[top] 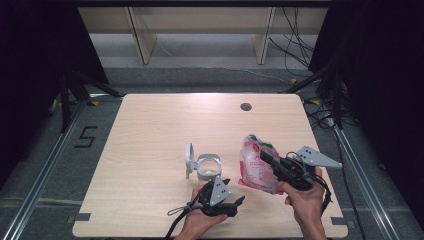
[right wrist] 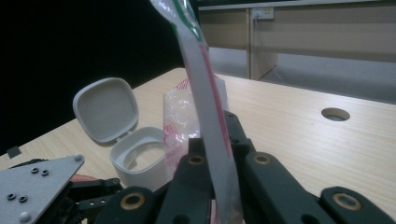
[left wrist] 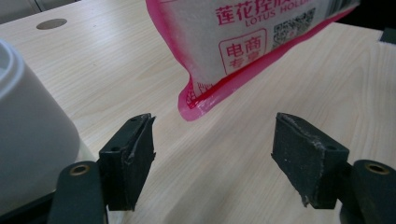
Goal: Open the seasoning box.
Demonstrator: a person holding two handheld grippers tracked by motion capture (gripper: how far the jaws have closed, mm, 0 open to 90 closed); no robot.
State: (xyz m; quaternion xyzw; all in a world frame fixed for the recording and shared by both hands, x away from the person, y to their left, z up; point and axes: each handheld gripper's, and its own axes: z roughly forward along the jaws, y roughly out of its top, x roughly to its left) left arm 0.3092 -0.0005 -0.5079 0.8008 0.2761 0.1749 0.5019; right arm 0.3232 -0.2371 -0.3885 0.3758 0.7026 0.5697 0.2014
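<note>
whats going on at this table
A person is working with a gripper in each hand. The right gripper is shut on a pink and white bag, holding it upright just above the table. The left gripper is open with nothing between its jaws, next to a small white container whose hinged lid stands open.

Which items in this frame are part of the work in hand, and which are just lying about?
In the job:
- pink-and-white printed plastic bag, pinched in the right gripper
- white plastic container with its hinged lid open
- left gripper, jaws open, near the container

Lying about:
- light wooden table with a round cable hole
- black cables on the floor
</note>
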